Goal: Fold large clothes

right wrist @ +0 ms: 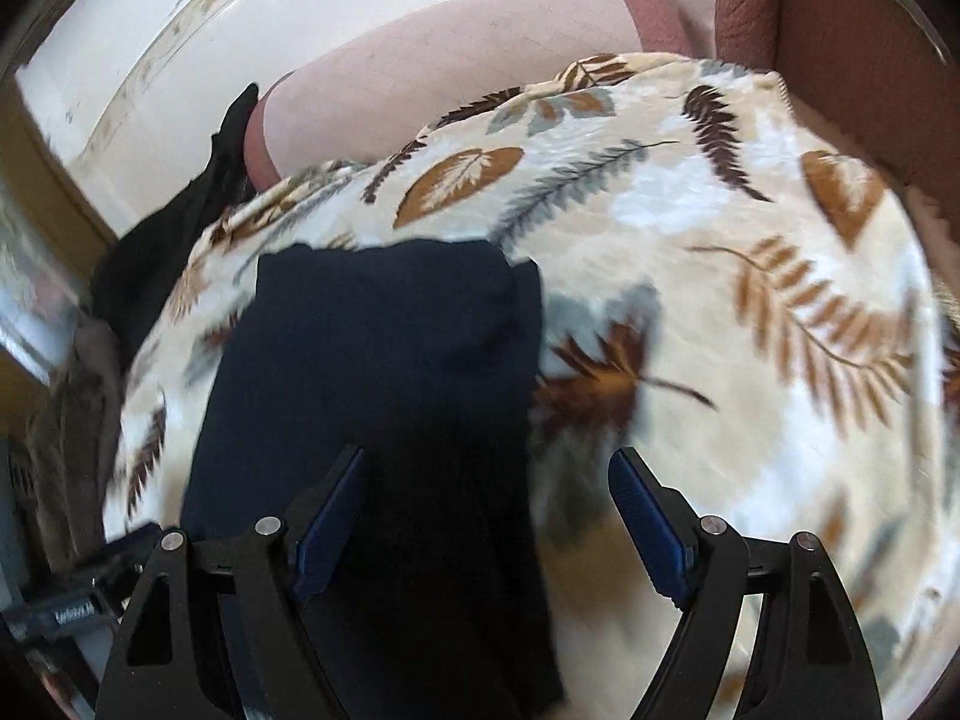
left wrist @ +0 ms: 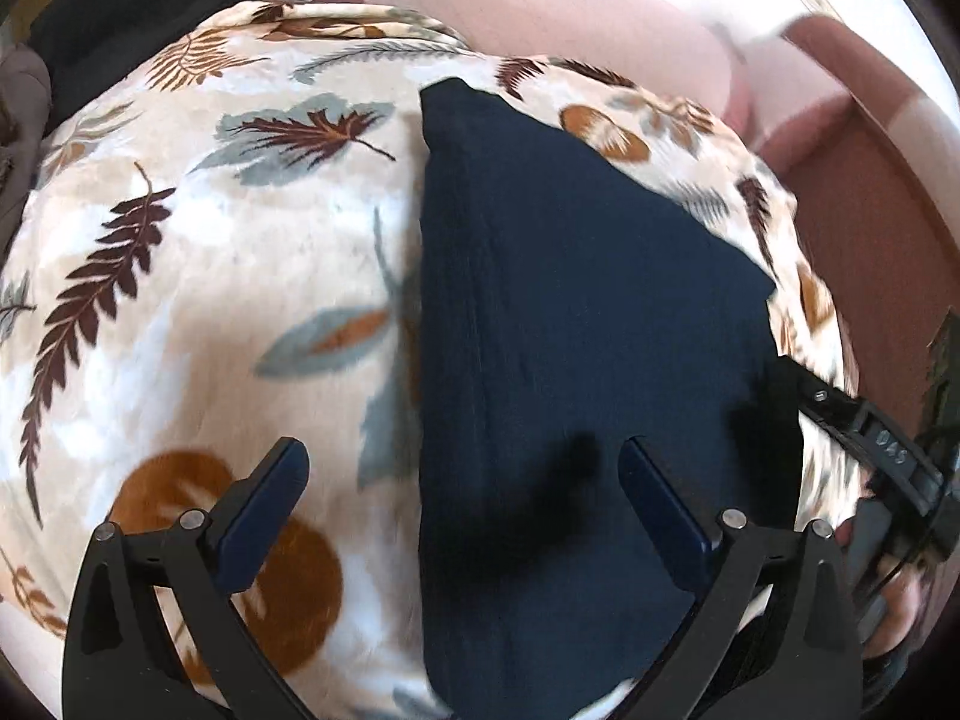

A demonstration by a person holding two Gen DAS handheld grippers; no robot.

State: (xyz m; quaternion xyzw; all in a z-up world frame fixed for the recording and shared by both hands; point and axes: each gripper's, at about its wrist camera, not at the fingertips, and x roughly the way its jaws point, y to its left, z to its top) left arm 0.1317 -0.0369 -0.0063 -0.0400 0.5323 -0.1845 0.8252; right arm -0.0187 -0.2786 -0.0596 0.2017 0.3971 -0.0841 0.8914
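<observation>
A dark navy garment (left wrist: 570, 312) lies folded in a long flat strip on a cream blanket with brown and grey leaf prints (left wrist: 198, 276). My left gripper (left wrist: 465, 456) is open and empty just above the garment's near left edge. In the right wrist view the same garment (right wrist: 372, 360) lies left of centre on the blanket (right wrist: 750, 312). My right gripper (right wrist: 486, 468) is open and empty over the garment's near right edge. The other gripper's black body (left wrist: 882, 450) shows at the right edge of the left wrist view.
A pink pillow or cushion (right wrist: 456, 60) lies beyond the blanket. Black cloth (left wrist: 162, 6) and grey-brown cloth (right wrist: 72, 432) lie off the blanket's left side. A reddish-brown headboard or furniture panel (left wrist: 870, 228) stands at the right. White wall behind.
</observation>
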